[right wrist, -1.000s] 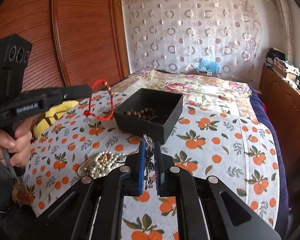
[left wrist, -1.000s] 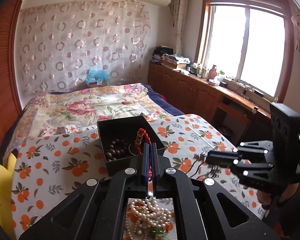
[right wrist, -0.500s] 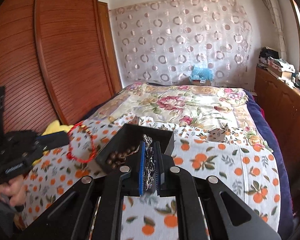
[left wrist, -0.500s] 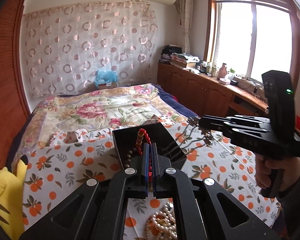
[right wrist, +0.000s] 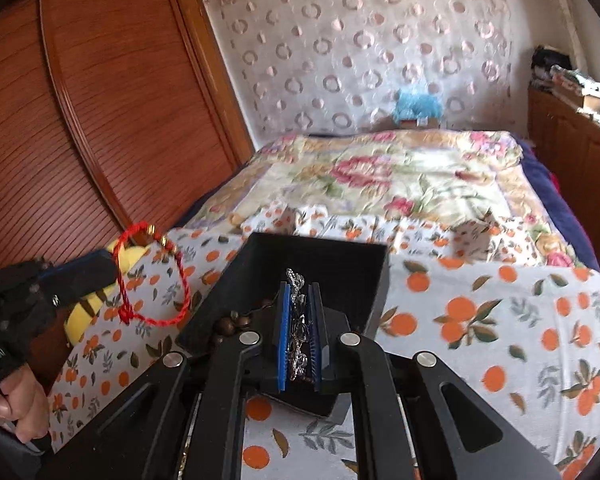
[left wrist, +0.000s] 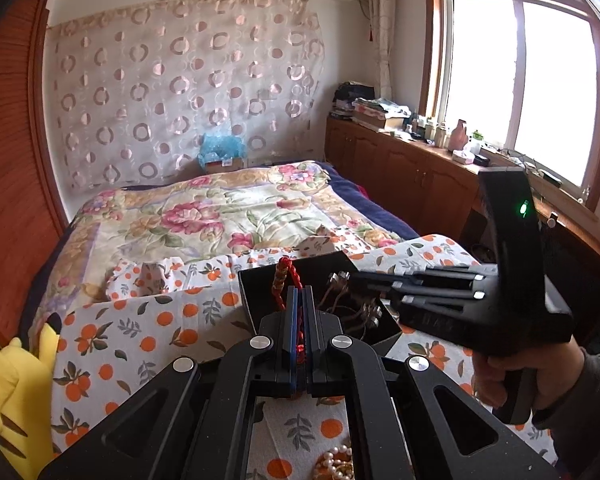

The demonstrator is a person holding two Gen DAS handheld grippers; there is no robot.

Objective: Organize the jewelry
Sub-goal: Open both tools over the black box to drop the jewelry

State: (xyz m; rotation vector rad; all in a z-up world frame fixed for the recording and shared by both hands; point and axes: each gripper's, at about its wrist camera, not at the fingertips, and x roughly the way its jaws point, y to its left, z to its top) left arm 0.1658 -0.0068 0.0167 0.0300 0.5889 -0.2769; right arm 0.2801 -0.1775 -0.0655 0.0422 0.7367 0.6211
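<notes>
A black open box (right wrist: 364, 276) sits on an orange-print cloth (right wrist: 500, 320) on the bed; brown wooden beads (right wrist: 228, 324) lie inside. My left gripper (left wrist: 299, 294) is shut on a red cord bracelet (left wrist: 286, 280), held left of the box and above the cloth; the bracelet hangs as a loop in the right wrist view (right wrist: 152, 280). My right gripper (right wrist: 300, 292) is shut on a silver chain (right wrist: 296, 320) and holds it over the box's inside. The chain dangles from it in the left wrist view (left wrist: 340, 292). A pearl necklace (left wrist: 336, 464) lies on the cloth in front of the box.
A yellow plush toy (left wrist: 16, 396) lies at the cloth's left edge. A wooden wardrobe (right wrist: 80, 120) stands left of the bed, a low wooden cabinet (left wrist: 400, 168) under the window to the right. A floral quilt (left wrist: 220, 212) covers the bed behind the box.
My right gripper has moved forward with the silver chain until it is over the box. My left gripper has stayed near the box's left side with the red bracelet.
</notes>
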